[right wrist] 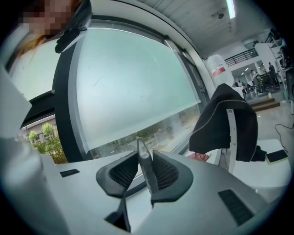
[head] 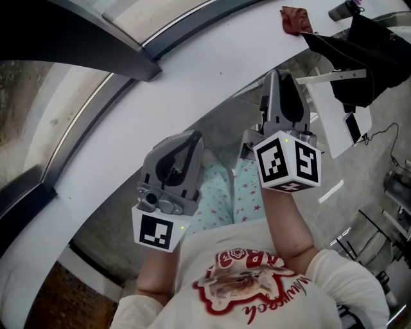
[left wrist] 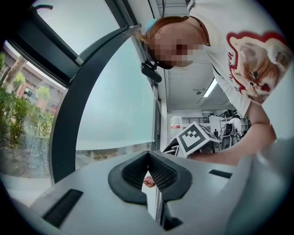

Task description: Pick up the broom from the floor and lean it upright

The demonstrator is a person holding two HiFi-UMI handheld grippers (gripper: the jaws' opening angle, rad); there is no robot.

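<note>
Hunting for the broom comes first, since none of our views show it. Left gripper [left wrist: 148, 153] fingers are closed, right gripper [right wrist: 146, 153] fingers partly apart around some unidentifiable grey sliver [right wrist: 147, 172]. We'd look floorward, then open wide.

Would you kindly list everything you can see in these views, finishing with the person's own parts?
window ledge: one, white, curving across the head view
window: one, frosted glass, dark frame, beyond the ledge
cloth: one, red, far end of the ledge
jacket: one, black, over a white chair frame, right
phone: one, dark, on the white table beside the jacket
cable: one, black, on the floor, right
strip: one, thin, grey, between the right tool's jaws; unidentifiable
broom: none that I can make out
trousers: pale blue, pink stars
shirt: cream, red cat print
left tool: grey, jaws together, empty
right tool: grey, jaws slightly apart around the strip; grip unclear
</note>
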